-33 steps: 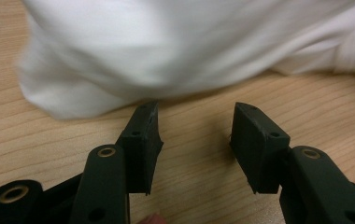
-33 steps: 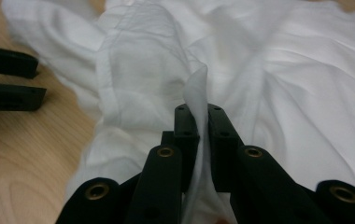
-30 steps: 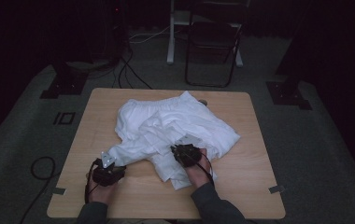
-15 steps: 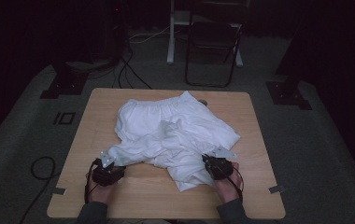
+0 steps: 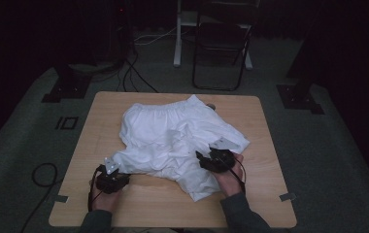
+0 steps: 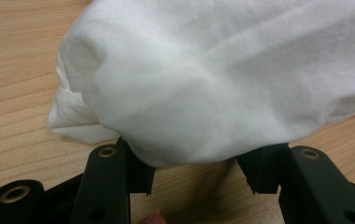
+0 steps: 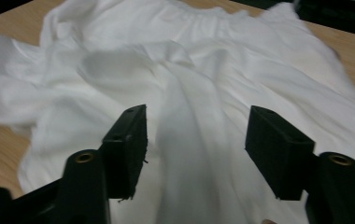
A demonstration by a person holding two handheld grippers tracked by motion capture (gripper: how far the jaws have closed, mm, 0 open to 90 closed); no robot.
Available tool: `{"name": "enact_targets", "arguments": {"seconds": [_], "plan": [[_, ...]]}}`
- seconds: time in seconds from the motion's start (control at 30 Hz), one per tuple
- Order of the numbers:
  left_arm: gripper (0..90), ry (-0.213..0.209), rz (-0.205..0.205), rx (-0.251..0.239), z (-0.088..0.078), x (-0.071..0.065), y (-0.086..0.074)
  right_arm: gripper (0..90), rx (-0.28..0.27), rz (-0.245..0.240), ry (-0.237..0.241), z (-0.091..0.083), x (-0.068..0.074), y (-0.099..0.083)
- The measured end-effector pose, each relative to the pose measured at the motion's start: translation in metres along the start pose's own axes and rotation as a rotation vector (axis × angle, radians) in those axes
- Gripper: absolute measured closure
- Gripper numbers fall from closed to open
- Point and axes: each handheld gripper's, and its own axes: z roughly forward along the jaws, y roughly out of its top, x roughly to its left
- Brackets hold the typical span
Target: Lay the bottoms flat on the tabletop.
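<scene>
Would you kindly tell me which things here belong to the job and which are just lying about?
Job: white garment; left tool, a fold between its jaws; right tool, jaws just opened above the cloth.
Lying about: folding chair; floor cables.

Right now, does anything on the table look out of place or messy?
Yes: the white garment lies crumpled and bunched across the wooden table, not flat. The left gripper has a bulging fold between its jaws at the near-left corner.

Dim room — grey carpet (image 5: 328, 160), folding chair (image 5: 220, 53) beyond the wooden table (image 5: 262, 126).
</scene>
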Motion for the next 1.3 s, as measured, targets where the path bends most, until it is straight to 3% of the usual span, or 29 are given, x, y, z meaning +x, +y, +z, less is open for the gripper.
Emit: {"name": "enact_targets", "arguments": {"seconds": [0.1, 0.23, 0.47, 0.53, 0.63, 0.73, 0.83, 1.03, 1.23, 1.3], "plan": [[52.6, 0.000, 0.001, 0.002, 0.000, 0.000, 0.000, 30.8, 0.012, -0.024, 0.006, 0.019, 0.009, 0.015], [52.6, 0.000, 0.002, 0.002, 0.000, 0.000, 0.000, 24.4, 0.050, -0.019, 0.023, 0.048, 0.018, 0.031], [52.6, -0.002, 0.002, 0.003, 0.000, 0.000, 0.000, 21.7, 0.177, -0.082, -0.008, 0.097, 0.032, 0.036], [52.6, -0.003, 0.002, 0.003, 0.000, 0.000, 0.000, 27.8, 0.231, -0.100, -0.034, 0.109, 0.031, 0.032], [52.6, -0.003, 0.003, 0.003, -0.001, 0.000, 0.000, 55.7, 0.285, -0.100, -0.039, 0.113, 0.026, 0.024], [52.6, -0.003, 0.003, 0.004, -0.001, 0.000, 0.000, 73.2, 0.268, -0.100, -0.042, 0.102, 0.018, 0.017], [52.6, -0.002, 0.000, 0.004, -0.001, 0.000, 0.000, 83.1, 0.237, -0.079, -0.062, 0.082, 0.007, 0.009], [52.6, -0.002, -0.002, 0.004, -0.001, 0.000, 0.000, 86.7, 0.188, -0.013, -0.128, 0.036, -0.022, -0.017], [52.6, -0.003, -0.002, 0.004, -0.001, 0.000, 0.000, 86.9, 0.174, 0.058, -0.181, -0.009, -0.049, -0.050], [52.6, -0.003, -0.002, 0.004, -0.001, 0.000, 0.000, 86.9, 0.174, 0.067, -0.188, -0.016, -0.053, -0.055]]}}
